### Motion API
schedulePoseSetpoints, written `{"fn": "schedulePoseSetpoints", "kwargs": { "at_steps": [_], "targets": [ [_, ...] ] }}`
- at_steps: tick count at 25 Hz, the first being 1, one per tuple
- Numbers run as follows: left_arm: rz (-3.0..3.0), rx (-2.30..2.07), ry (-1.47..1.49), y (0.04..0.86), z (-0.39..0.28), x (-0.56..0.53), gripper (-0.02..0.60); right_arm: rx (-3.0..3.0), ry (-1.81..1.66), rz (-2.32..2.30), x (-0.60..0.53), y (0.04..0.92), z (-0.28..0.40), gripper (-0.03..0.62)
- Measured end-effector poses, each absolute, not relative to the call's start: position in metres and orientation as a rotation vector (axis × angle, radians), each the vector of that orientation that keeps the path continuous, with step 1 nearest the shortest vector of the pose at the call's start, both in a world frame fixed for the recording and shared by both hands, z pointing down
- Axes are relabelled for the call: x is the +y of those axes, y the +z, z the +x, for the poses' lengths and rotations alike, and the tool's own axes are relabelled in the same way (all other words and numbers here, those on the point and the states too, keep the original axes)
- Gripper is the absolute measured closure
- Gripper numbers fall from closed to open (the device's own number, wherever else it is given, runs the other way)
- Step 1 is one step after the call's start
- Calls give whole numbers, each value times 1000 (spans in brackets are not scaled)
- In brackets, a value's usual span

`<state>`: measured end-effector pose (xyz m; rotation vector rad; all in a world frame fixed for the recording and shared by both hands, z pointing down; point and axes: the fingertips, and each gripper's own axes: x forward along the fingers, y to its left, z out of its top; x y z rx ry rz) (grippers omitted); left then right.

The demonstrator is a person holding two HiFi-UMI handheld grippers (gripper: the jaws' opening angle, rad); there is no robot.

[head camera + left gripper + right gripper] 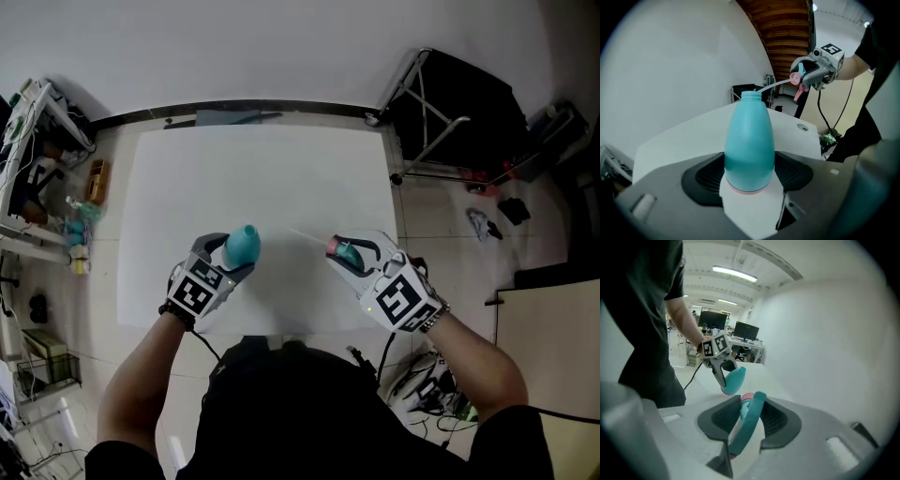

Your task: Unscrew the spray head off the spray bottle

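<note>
The teal spray bottle [244, 246] [749, 150] has an open neck and is clamped between the pads of my left gripper [230, 255] [749, 174], over the near part of the white table [262, 169]. The teal and pink spray head [339, 249] [747, 425] is off the bottle and held apart to its right in my shut right gripper [347, 253] [749, 420]. Its thin dip tube [305, 234] [776, 85] points toward the bottle. The left gripper view shows the right gripper [811, 75] with the head; the right gripper view shows the bottle [733, 379].
A black folding frame [450, 103] stands off the table's far right corner. Shelves with clutter [37, 169] line the left side. Cables [431, 389] lie on the floor at the near right. A dark strip [225, 116] runs along the wall behind the table.
</note>
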<state>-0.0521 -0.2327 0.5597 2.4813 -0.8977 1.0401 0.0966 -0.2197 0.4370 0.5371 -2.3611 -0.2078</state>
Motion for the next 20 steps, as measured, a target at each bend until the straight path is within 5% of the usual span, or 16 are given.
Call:
{"fn": "schedulePoseSetpoints", "kwargs": {
  "at_steps": [20],
  "targets": [
    [2450,-1083,810,574,-22,-231,222,-2418,849,783,-237,545,78,476]
  ]
}}
